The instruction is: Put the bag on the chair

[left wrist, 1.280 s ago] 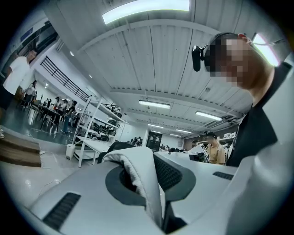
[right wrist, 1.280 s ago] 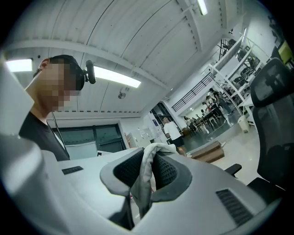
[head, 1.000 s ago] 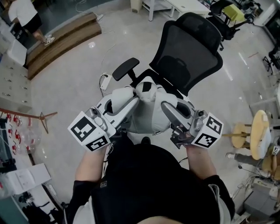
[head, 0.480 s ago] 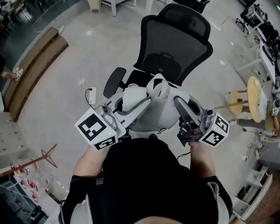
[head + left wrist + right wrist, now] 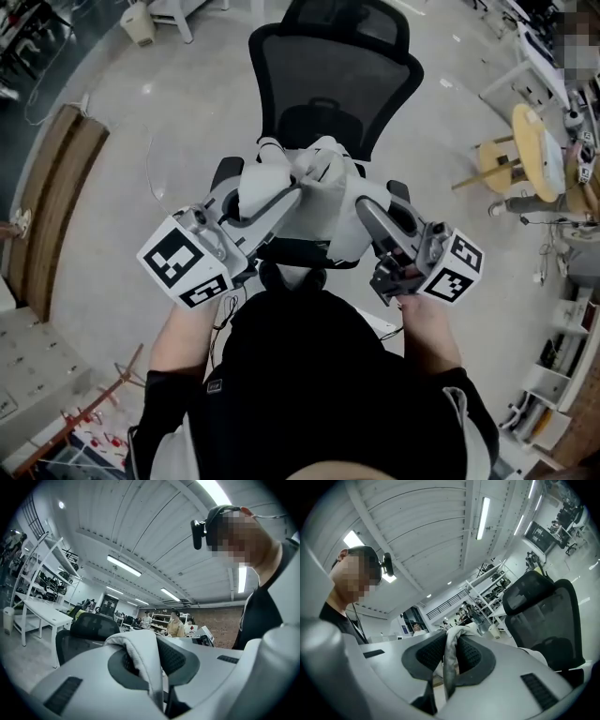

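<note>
- Bag point(image 5: 319, 192), white and soft, hangs in the head view between the two grippers. It is over the seat of the black mesh chair point(image 5: 328, 70), just near of the backrest. Whether it rests on the seat cannot be told. The left gripper point(image 5: 284, 195) holds its left side and the right gripper point(image 5: 366, 211) its right side. A wooden stool point(image 5: 525, 141) stands at the far right, and a wooden platform point(image 5: 56, 178) lies at the left.
- Left gripper view: the jaws stand narrow, pinched on a thick fold of the bag point(image 5: 140, 653) that fills the gap between the dark pads point(image 5: 176, 656). The chair point(image 5: 91, 625) is beyond at the left, with a white table point(image 5: 40, 613) further left. People point(image 5: 176, 626) stand far off.
- Right gripper view: the jaws are narrow here too, clamped on a thin grey-white strip of the bag point(image 5: 450, 660). The chair point(image 5: 548, 616) rises at the right, and white shelves point(image 5: 487, 597) stand far behind.
</note>
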Tool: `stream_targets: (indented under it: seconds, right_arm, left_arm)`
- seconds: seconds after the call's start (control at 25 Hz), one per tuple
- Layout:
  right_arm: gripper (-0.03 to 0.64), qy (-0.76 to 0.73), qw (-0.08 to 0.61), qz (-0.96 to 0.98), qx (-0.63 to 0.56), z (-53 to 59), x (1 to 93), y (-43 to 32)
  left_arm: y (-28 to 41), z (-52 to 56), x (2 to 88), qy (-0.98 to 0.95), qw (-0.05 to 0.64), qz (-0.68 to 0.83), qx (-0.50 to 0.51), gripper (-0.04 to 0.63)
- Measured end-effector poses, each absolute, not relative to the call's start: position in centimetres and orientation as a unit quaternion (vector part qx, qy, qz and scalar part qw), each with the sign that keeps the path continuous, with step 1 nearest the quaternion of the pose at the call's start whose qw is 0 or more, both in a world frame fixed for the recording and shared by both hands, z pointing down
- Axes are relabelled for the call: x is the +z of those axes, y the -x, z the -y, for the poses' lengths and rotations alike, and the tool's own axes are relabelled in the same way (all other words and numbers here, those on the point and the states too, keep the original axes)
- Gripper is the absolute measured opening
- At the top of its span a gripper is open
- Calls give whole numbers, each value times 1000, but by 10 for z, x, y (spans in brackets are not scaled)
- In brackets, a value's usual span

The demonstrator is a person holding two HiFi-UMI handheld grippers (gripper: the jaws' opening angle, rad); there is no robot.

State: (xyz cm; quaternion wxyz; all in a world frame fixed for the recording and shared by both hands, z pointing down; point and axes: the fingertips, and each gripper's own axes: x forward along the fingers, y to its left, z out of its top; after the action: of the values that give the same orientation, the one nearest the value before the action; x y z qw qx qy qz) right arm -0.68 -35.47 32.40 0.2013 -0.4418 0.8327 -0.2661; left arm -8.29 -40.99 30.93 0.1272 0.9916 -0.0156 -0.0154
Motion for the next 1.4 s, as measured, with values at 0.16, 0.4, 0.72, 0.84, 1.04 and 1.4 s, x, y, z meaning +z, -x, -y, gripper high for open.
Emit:
stream_targets:
  seconds: [0.16, 0.4, 0.72, 0.84, 1.04, 1.4]
  right_arm:
    - [67, 417, 183, -852, -258, 357, 317, 11]
    - [67, 442, 177, -835, -275, 387, 334, -20]
    - [67, 511, 164, -787, -306, 467, 385, -84]
    - [67, 526, 165, -772, -317, 480, 399, -97]
    - [74, 541, 159, -754, -335, 498, 428, -110]
    - [91, 537, 152, -737, -381, 505, 493, -98]
  left_arm:
    - [81, 423, 307, -990, 140, 23, -16, 55]
    - [50, 450, 332, -984, 179, 2, 2, 55]
    - [-16, 522, 388, -977, 202, -37, 50, 55]
    - [-29, 535, 400, -978, 197, -43, 62, 55]
    - [-41, 553, 426, -978, 187, -36, 80, 57]
    - [-26, 568, 488, -963, 249, -9, 107, 71]
